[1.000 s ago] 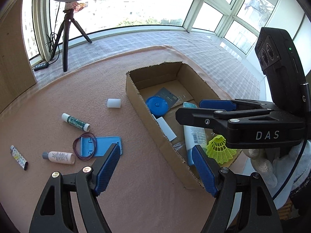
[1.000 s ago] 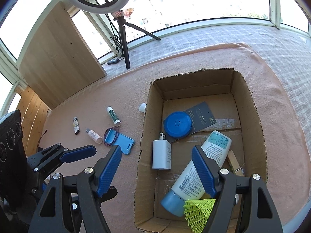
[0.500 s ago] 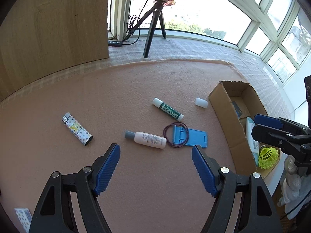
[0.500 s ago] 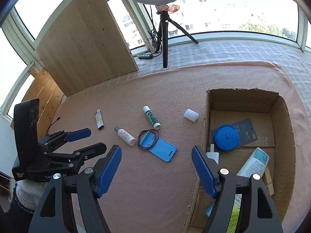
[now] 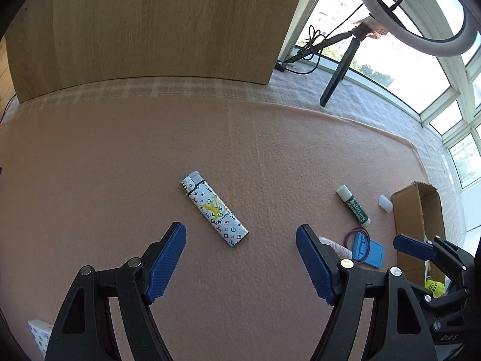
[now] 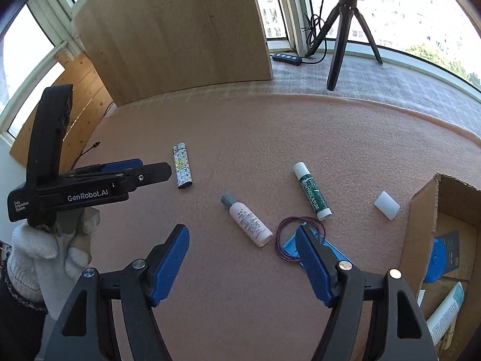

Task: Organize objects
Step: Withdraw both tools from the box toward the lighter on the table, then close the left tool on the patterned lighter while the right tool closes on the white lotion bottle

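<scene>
A patterned white lighter [image 5: 214, 208] lies on the pink felt just ahead of my open, empty left gripper [image 5: 240, 255]; it also shows in the right wrist view [image 6: 182, 166]. My right gripper [image 6: 242, 258] is open and empty above a small white bottle [image 6: 248, 221], a blue card holder [image 6: 327, 248] with a purple rubber band [image 6: 288, 234], a green lip balm [image 6: 312, 191] and a white cap [image 6: 387, 205]. The cardboard box [image 6: 421, 219] at the right holds a blue disc [image 6: 440, 258] and a lotion tube [image 6: 445, 313].
A wooden panel [image 6: 180, 30] stands at the back. A tripod [image 6: 342, 30] with a ring light and a cable stand by the windows. A small printed packet [image 5: 40, 335] lies at the near left. A yellow shuttlecock [image 5: 434, 285] shows in the box.
Both grippers have swung left, away from the box. The left gripper now faces the lighter; the right gripper has moved over the bottle and card holder. Both stay open.
</scene>
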`<control>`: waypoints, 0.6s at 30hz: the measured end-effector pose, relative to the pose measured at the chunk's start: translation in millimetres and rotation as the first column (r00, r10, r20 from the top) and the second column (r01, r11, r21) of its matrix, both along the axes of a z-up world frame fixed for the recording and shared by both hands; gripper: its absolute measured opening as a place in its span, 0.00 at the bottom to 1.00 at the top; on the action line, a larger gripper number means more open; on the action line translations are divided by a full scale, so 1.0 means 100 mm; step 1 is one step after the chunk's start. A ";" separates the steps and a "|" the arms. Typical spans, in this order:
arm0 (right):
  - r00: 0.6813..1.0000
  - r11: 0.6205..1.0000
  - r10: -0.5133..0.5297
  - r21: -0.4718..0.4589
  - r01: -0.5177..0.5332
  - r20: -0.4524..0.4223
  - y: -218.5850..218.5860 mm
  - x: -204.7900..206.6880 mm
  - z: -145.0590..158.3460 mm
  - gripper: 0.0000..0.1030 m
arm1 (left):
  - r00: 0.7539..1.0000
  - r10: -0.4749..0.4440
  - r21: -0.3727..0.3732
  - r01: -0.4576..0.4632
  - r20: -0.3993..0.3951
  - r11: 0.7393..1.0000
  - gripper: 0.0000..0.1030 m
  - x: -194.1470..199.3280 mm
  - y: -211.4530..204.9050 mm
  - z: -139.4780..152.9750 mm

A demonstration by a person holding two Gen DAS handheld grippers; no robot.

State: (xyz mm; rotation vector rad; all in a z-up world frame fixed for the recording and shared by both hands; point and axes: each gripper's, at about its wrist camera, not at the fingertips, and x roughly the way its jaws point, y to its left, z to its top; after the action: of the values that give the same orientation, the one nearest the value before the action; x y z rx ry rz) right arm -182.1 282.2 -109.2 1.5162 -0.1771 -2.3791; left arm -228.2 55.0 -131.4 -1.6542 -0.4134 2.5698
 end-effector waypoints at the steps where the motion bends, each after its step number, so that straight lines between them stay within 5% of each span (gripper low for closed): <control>1: 1.000 1.000 0.010 0.010 -0.010 0.006 -0.05 -0.03 -0.04 0.63 | 1.000 0.003 -0.005 -0.003 0.007 1.000 0.76 -0.04 -0.02 -0.03; 18: 0.990 0.981 0.105 0.154 -0.118 0.092 -0.40 -0.37 -0.51 0.45 | 0.992 0.044 -0.072 -0.036 0.115 0.997 0.59 -0.44 -0.04 -0.54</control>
State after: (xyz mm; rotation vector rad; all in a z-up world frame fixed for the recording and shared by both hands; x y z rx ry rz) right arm -219.6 242.1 -160.7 1.6516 0.0806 -2.2903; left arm -272.6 51.0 -185.4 -1.8449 -0.3717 2.5514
